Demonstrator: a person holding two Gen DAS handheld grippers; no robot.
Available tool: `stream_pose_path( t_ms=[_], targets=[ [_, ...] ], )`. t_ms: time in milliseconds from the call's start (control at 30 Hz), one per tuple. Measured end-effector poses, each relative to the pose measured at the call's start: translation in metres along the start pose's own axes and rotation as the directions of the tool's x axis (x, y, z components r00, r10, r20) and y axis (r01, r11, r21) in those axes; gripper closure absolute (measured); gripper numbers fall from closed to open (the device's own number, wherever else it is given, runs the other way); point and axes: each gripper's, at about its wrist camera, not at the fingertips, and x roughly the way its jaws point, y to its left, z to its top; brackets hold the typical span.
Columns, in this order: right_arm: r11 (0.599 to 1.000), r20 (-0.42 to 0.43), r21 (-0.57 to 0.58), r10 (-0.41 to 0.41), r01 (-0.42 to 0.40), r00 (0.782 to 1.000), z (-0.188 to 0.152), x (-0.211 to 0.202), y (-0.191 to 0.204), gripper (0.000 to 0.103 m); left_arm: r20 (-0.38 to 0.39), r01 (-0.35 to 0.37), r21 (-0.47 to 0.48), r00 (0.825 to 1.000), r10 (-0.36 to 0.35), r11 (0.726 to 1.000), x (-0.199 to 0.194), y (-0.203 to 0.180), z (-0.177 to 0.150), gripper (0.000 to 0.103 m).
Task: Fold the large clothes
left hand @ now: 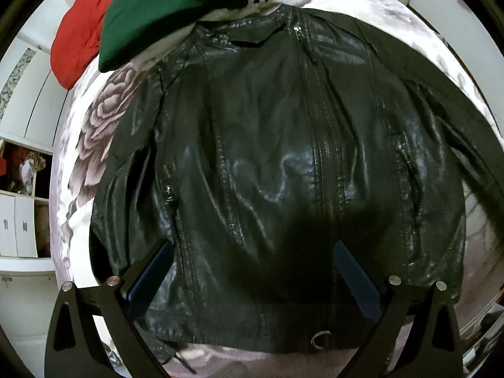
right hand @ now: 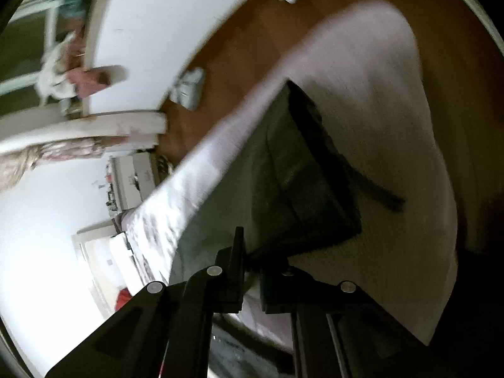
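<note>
A black leather jacket [left hand: 277, 157] lies flat, front up and zipped, on a floral bedspread [left hand: 94, 119], collar at the far end. My left gripper [left hand: 252, 267] is open and empty, hovering over the jacket's lower hem, its blue-padded fingers [left hand: 154, 271] apart. In the right wrist view my right gripper [right hand: 252, 267] is shut on the edge of a dark piece of the jacket [right hand: 302, 170], which hangs away from the fingers over the pale bedspread [right hand: 362, 94]. That view is blurred and tilted.
A green garment with white stripes [left hand: 163, 9] and a red garment [left hand: 78, 31] lie by the jacket's collar at the far end. White cabinets and shelves [left hand: 22, 208] stand at the left. A wooden floor [right hand: 239, 53] and white furniture [right hand: 151, 31] show beyond the bed.
</note>
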Motion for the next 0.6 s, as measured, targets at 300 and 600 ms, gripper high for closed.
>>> stream_pose_path(
  t_ms=[300,600],
  targets=[
    [0.967,-0.027,0.208,0.156,-0.147,0.987,0.006,0.055,-0.046,0.049,-0.021,-0.068,-0.042,0.998,0.067,0.997,0.059,0.009,-0.002,0.000],
    [0.997,0.109,-0.007,0.081,-0.081,0.991,0.003,0.034,0.016,0.097,-0.026,0.018,-0.139,0.999,-0.022,0.990,0.058,0.044,-0.010,0.000]
  ],
)
